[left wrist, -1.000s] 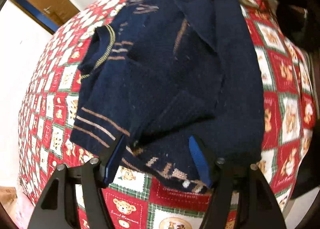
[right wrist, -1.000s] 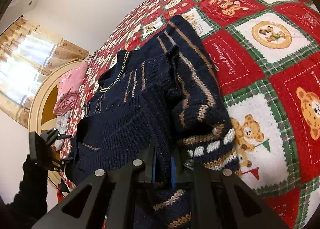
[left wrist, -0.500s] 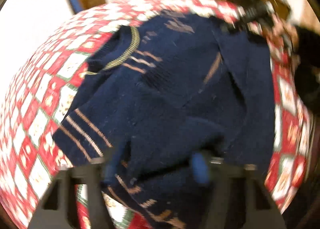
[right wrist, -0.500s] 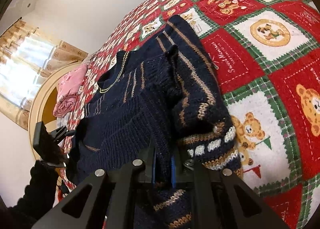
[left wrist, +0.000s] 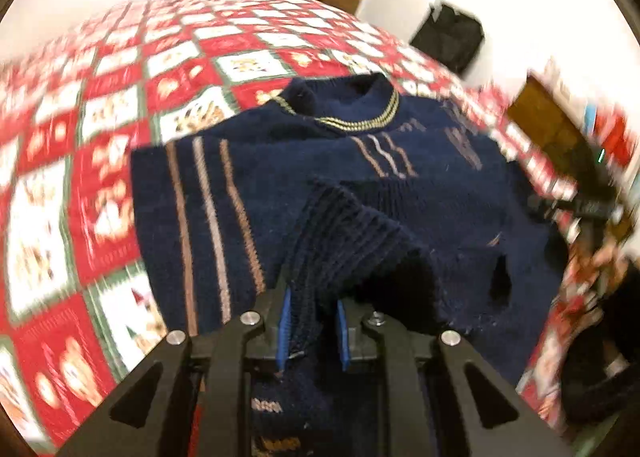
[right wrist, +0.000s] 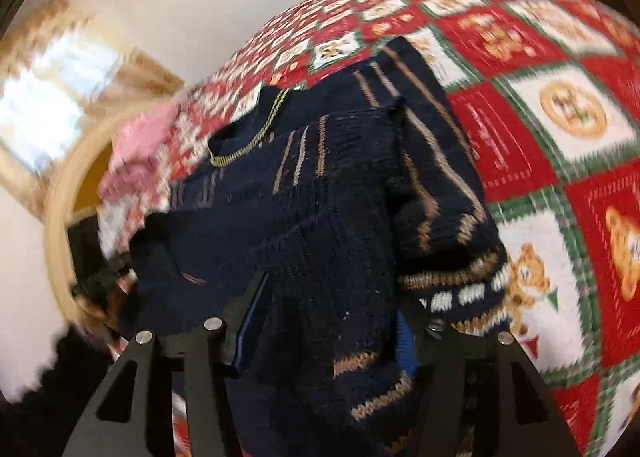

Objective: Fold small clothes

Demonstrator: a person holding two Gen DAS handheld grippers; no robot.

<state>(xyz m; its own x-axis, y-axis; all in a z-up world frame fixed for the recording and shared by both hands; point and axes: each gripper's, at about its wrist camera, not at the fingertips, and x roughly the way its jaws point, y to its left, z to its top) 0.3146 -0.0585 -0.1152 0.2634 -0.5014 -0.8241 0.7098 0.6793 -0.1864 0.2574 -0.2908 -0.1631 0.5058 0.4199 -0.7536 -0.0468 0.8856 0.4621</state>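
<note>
A navy knitted sweater (left wrist: 360, 185) with tan stripes lies on a red teddy-bear quilt (left wrist: 120, 117), collar at the far side. My left gripper (left wrist: 312, 321) is closing, and its blue pads pinch the ribbed hem, which arches up into the jaws. In the right wrist view the same sweater (right wrist: 320, 197) is bunched, with a folded sleeve at its right. My right gripper (right wrist: 326, 329) is opening. Its jaws stand wide with sweater fabric lying loose between them, and the pads are off the cloth.
The quilt (right wrist: 560, 117) spreads wide to the right. Pink clothes (right wrist: 136, 145) lie at the bed's far left by a curved wooden headboard (right wrist: 68, 177). A black bag (left wrist: 448, 37) sits against the far wall. A dark sleeve (right wrist: 48, 377) shows at the lower left.
The left gripper rolled, came in over the hem and closed on it. The right gripper, which was shut on the sweater's edge, opened and let the fabric go.
</note>
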